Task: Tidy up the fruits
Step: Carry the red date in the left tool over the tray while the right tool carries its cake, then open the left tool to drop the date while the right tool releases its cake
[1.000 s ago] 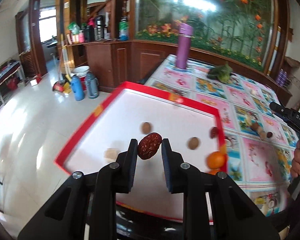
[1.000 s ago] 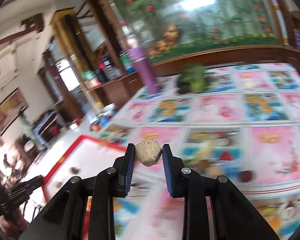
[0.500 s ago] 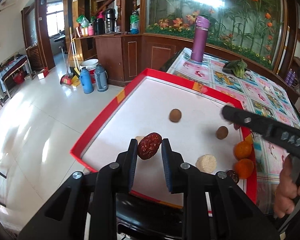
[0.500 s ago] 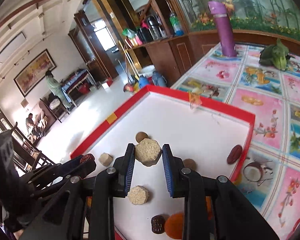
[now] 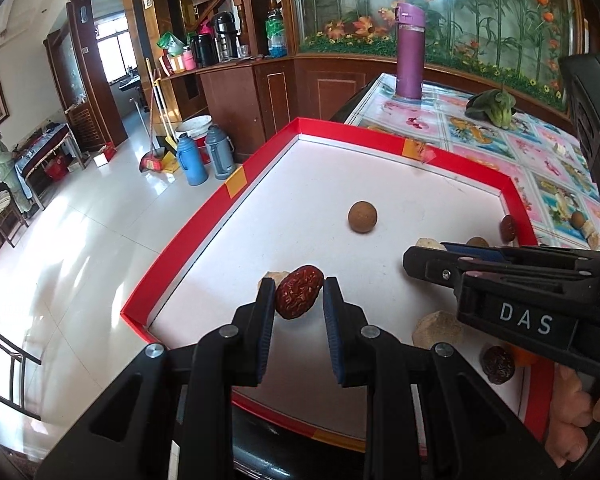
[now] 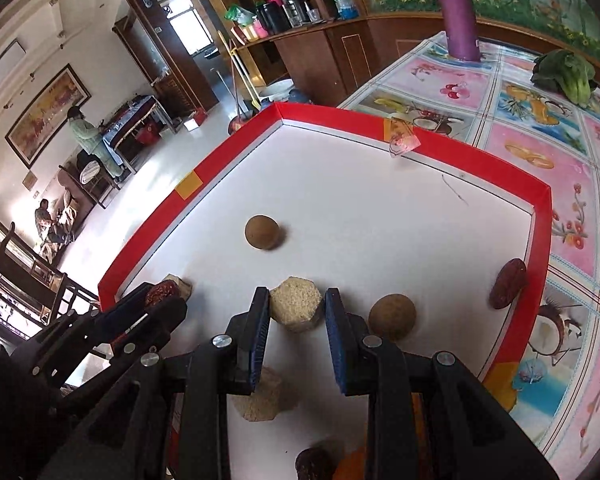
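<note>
Over the red-rimmed tray point(image 5: 188, 240), the left gripper point(image 5: 299, 300) pinches a red date point(image 5: 299, 297) above the near-left corner. Just rightward, the right gripper point(image 6: 297, 308) clamps a hexagonal cake point(image 6: 296, 307) almost at the floor.

Red-rimmed white tray point(image 5: 260, 172); dark red wrinkled date point(image 5: 299, 297).

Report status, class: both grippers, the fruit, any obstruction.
Left gripper shut on red date. Right gripper shut on beige hexagonal piece. Both over red-rimmed tray. Nothing blocking; loose fruit below.

Bright window daylight, floor glare, fisheye-warped edges.
</note>
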Motion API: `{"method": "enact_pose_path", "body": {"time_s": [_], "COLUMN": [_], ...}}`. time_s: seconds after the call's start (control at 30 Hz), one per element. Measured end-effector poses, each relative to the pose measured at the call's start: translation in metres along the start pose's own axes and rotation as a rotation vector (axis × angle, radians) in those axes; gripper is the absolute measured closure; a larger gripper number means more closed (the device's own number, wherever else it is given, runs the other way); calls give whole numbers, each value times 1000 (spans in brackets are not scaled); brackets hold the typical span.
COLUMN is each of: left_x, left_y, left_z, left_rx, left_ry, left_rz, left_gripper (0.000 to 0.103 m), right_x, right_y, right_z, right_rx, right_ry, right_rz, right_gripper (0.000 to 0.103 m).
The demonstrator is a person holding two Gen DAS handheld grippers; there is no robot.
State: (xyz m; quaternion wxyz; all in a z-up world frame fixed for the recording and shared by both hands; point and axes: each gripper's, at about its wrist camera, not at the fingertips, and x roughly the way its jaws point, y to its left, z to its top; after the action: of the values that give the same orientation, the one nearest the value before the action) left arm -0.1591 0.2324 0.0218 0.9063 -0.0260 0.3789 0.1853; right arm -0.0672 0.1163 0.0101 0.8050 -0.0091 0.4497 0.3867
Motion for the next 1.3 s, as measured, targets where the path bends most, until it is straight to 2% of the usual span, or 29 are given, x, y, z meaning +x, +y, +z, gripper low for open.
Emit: {"method": "enact_pose_path", "body": {"time_s": [0.33, 0.5, 0.6, 0.63, 0.67, 0.87, 1.0, 1.07, 1.13, 1.3], "left_x": [5, 7, 7, 8, 8, 7, -2, -8, -16, -31], "left_y": [-5, -7, -11, -13, -15, -18, -19, -23, -28, -46], "left_z": [0, 2, 3, 3, 3, 4, 8, 11, 14, 20], "left_rx": [39, 51, 59, 65, 69, 72, 60, 61, 62, 80], "left_ry": [-2, 5, 12, 12, 11, 23, 9, -5, -26, -42], "left_rz": [61, 75, 70, 74, 77, 78, 72, 69, 62, 19], "left_gripper": [77, 74, 54, 46, 45, 45, 44, 37, 34, 34], "right_x": [-5, -8, -12, -15, -17, -42, -62, -72, -81, -104], "right_y": [-1, -10, -13, -14, -15, -28, -44, -55, -67, -103], "right_z": [-2, -3, -4, -4, -4, -5, -4, -5, -6, -11], "right_rx": [1, 23, 35, 37, 37, 57, 80, 99, 123, 186], "right_ry": [-2, -7, -11, -18, -24, -128, -207, -242, -268, -330], "right_rz": [4, 37, 72, 78, 82, 146, 147, 135, 130, 93], "right_gripper": [76, 76, 73, 67, 63, 63, 63, 60, 59, 59]}}
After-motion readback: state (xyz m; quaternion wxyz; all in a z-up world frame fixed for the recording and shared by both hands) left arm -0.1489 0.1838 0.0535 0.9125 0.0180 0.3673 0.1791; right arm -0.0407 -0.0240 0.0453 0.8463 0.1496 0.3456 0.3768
